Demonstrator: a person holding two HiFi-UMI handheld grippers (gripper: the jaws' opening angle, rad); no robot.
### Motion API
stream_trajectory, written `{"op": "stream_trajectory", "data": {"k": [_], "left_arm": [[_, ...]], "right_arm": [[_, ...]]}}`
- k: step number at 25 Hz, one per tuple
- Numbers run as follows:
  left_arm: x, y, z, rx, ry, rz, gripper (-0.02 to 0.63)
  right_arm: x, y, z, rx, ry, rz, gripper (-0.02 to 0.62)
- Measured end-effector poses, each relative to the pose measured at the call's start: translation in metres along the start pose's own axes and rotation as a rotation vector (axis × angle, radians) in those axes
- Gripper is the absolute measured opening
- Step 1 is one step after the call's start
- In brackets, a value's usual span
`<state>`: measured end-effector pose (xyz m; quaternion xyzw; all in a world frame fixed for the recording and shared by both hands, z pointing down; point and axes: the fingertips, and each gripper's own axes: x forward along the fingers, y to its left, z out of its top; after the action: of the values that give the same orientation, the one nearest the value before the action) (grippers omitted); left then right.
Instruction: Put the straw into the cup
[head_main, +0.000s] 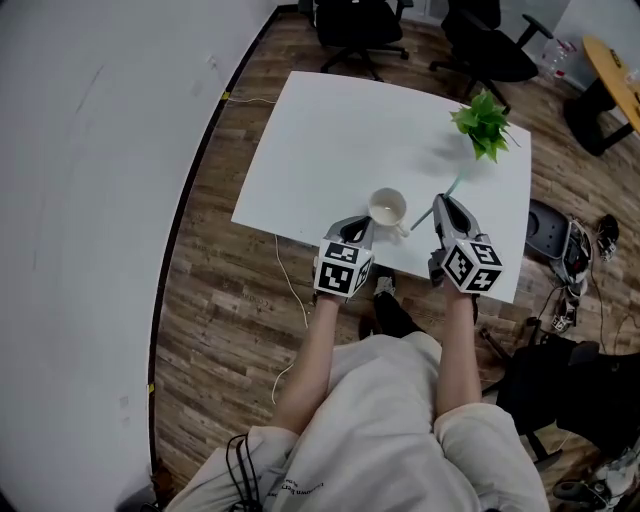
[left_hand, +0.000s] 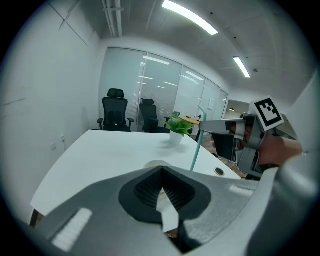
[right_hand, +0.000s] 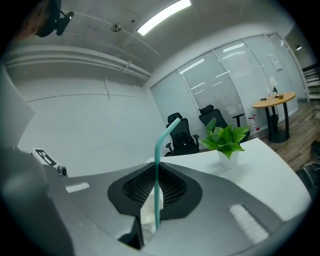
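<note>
Teal straw (right_hand: 156, 165) stands pinched in the right gripper (head_main: 443, 203) jaws, ready for the cup (head_main: 387, 208); the left gripper (head_main: 362, 226) jaws, pressed together, likely brace it.

The table (head_main: 330, 140) lay bare across its left and far side, open to any pass. Near the front edge the cup (head_main: 387, 208) stood hemmed between my left hand-held gripper (head_main: 358, 228) and my right hand-held gripper (head_main: 443, 203); its mouth above was clear. A potted plant (head_main: 484, 125) blocked the far right corner. Office chairs (head_main: 360, 25) stood beyond the table's far edge.
</note>
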<state>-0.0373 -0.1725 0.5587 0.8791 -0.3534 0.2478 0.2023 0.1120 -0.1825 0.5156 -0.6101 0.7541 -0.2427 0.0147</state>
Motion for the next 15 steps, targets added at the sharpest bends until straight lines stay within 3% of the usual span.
{"op": "stream_trajectory", "data": {"k": [7, 11, 15], "left_arm": [[0.015, 0.022, 0.005, -0.03, 0.023, 0.009, 0.0], [0.026, 0.032, 0.006, -0.032, 0.049, 0.02, 0.0], [0.032, 0.041, 0.014, -0.051, 0.048, 0.038, 0.001]], "right_arm": [[0.027, -0.011, 0.012, 0.027, 0.004, 0.012, 0.046], [0.049, -0.001, 0.023, -0.042, 0.026, 0.046, 0.046], [0.066, 0.012, 0.029, -0.041, 0.027, 0.093, 0.046]]}}
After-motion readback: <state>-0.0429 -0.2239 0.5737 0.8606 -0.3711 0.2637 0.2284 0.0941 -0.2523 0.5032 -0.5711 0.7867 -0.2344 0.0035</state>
